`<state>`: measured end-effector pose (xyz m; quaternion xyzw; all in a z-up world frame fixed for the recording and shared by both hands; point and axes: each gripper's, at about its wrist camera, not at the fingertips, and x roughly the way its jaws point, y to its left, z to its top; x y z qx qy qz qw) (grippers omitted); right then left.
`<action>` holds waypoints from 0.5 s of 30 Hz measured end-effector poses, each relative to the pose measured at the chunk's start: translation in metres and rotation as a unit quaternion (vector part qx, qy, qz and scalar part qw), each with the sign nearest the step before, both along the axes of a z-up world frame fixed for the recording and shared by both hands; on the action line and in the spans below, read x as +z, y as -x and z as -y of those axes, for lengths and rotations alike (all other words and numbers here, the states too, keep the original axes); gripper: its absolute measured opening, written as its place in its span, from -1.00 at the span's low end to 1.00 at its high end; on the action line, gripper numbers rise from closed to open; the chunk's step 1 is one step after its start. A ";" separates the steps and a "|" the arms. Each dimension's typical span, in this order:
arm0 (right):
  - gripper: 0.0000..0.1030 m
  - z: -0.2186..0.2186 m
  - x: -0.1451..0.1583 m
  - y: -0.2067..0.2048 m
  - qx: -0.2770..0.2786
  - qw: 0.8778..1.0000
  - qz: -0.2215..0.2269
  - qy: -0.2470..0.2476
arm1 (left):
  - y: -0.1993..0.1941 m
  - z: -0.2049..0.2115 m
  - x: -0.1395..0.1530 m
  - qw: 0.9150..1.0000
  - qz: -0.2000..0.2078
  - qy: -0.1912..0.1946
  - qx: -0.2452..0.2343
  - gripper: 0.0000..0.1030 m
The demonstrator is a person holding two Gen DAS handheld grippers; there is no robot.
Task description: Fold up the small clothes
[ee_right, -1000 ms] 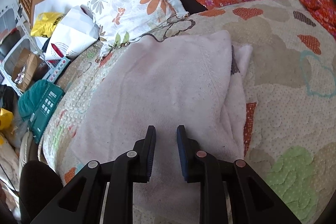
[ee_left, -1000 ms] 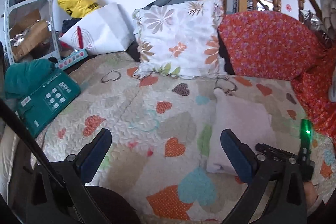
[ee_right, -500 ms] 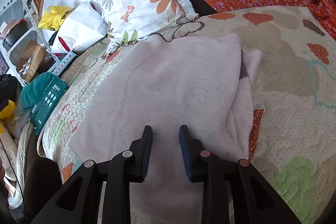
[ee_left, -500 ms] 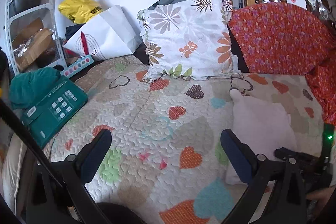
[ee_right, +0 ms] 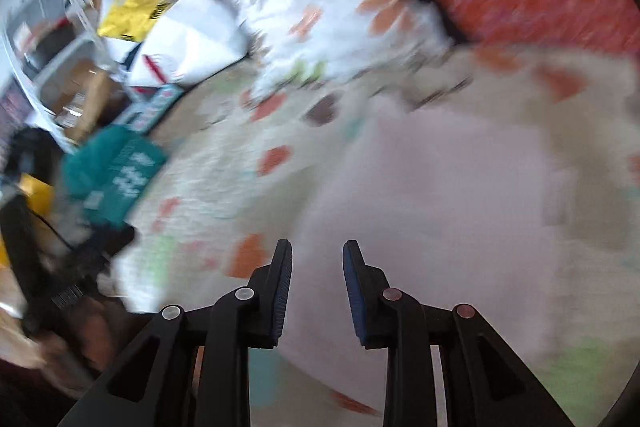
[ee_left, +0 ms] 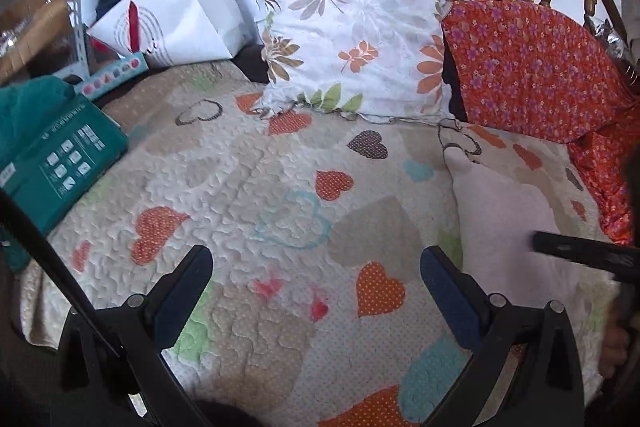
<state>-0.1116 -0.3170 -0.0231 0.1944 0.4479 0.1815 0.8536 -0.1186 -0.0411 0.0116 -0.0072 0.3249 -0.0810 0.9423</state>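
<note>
Left gripper (ee_left: 316, 269) first: through its wrist camera I see both fingers spread wide with nothing between them, hanging over the heart-patterned quilt (ee_left: 248, 187). The pale pink garment (ee_left: 508, 219) lies off to the right of it on the quilt, near the red floral cover (ee_left: 528, 67) and in front of the leaf-print pillow (ee_left: 352, 39). It looks like a compact, flattened shape, so I judge at least one fold is already in. A dark bar crossing its right edge is probably my other tool.

Over on the right wrist camera the picture is badly smeared. My right gripper (ee_right: 317, 267) has its fingers parted by a modest gap, and I can see no cloth pinched there. The pink garment (ee_right: 440, 187) fills the area just ahead and beneath. I can't tell its fold edges here; I'd guess a last fold or smoothing is left.
</note>
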 end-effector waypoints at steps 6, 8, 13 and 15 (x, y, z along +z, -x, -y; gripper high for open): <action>-0.50 0.006 -0.032 -0.097 -0.021 0.997 -0.046 -0.061 | -0.003 -0.010 0.000 1.000 -0.002 0.016 -0.012 1.00; -0.50 0.017 -0.045 -0.132 -0.049 0.994 -0.069 -0.070 | -0.005 -0.010 -0.001 1.000 -0.003 0.017 -0.015 1.00; -0.46 0.035 -0.061 -0.194 -0.126 0.987 -0.094 0.035 | -0.013 -0.007 -0.009 1.000 -0.008 0.012 -0.026 1.00; -0.46 0.047 -0.050 -0.202 -0.156 0.985 -0.073 0.035 | -0.015 -0.005 -0.011 0.999 -0.011 0.012 -0.031 1.00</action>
